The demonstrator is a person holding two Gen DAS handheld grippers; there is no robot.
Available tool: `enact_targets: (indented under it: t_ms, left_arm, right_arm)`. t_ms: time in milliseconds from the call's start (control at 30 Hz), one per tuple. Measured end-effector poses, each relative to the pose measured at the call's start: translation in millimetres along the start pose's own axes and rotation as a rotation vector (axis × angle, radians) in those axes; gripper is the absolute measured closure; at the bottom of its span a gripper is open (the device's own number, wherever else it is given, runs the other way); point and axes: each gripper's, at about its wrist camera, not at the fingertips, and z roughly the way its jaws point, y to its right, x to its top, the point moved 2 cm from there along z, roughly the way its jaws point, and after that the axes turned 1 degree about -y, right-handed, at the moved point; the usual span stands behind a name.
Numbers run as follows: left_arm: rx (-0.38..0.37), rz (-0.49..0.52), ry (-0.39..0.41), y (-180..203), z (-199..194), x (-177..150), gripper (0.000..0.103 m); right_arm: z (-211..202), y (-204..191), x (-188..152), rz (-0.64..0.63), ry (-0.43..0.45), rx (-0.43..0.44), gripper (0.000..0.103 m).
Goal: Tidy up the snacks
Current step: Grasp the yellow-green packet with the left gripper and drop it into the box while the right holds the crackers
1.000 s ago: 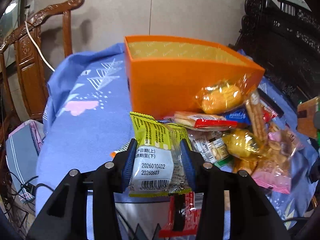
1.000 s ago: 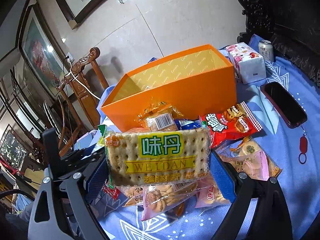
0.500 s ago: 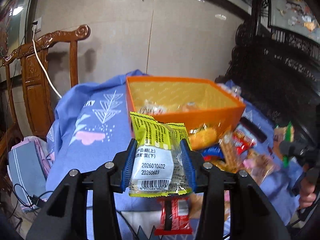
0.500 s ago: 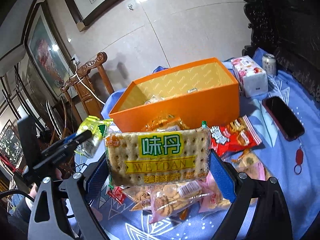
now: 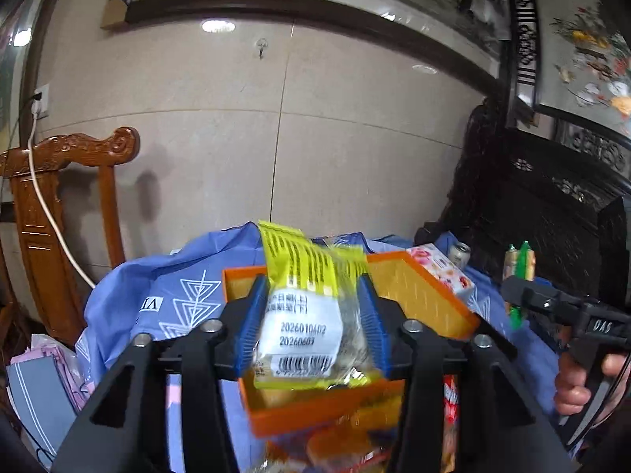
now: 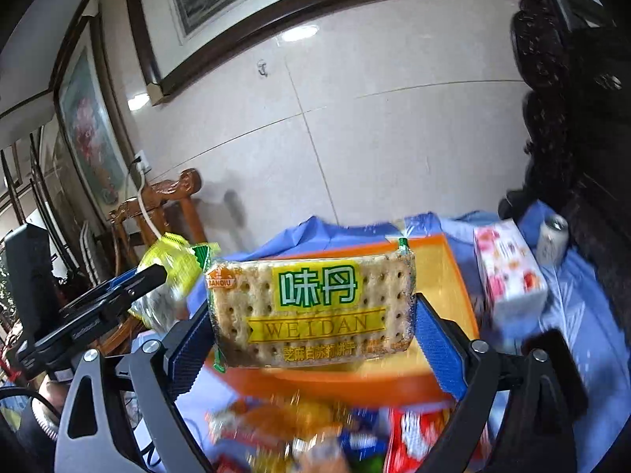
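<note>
My left gripper is shut on a yellow snack packet with a white date label, held above the near end of the orange box. My right gripper is shut on a Weidan cracker pack, held above the orange box. The left gripper with its yellow packet shows at the left of the right wrist view. The right gripper holding the cracker pack edge-on shows at the right of the left wrist view.
Several loose snack packets lie on the blue cloth in front of the box. A tissue box, a drink can and a phone lie to the right. A wooden chair stands left.
Both grippers rose and moved forward with their packets, from over the snack pile to over the orange box. Both cameras now tilt up toward the wall.
</note>
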Motion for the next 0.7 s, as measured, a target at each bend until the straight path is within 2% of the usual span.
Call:
enact_targets:
  t_ms: [33,67,167,233,367,467,700]
  left_arm:
    - [0.018,-0.022,-0.011,-1.9,4.8,6.7,0.004]
    - [0.046,-0.058,0.002,-5.3,4.8,13.1,0.004]
    - [0.016,-0.089,0.049,-8.6,-7.7,14.9,0.004]
    - [0.019,-0.086,0.056,-10.4,-15.3,5.9,0.004]
    - [0.049,-0.071,0.004,-13.9,-26.1,-29.9,0.004]
    - [0.062,-0.068,-0.048,-16.6,-32.9,-61.7,0.004]
    - [0.056,-0.092,-0.142,-18.7,-52.2,-118.4,0.004]
  right_arm:
    - [7.4,2.0,5.7,0.004,-0.017,-0.023,0.003]
    - [11.3,3.1,8.6,0.011,-0.033,-0.043,0.003]
    - [7.8,3.5,0.1,0.018,-0.033,-0.014,0.003]
    - [2.2,4.3,-18.3,0.007,-0.059,-0.003,0.003]
    - [-11.3,4.0,-59.9,0.002,-0.123,0.016,0.003]
    - [-26.9,1.9,-92.3,-0.020,-0.163,-0.003,0.003]
    - [-59.5,-9.9,-156.5,-0.080,-0.225,-0.032,0.003]
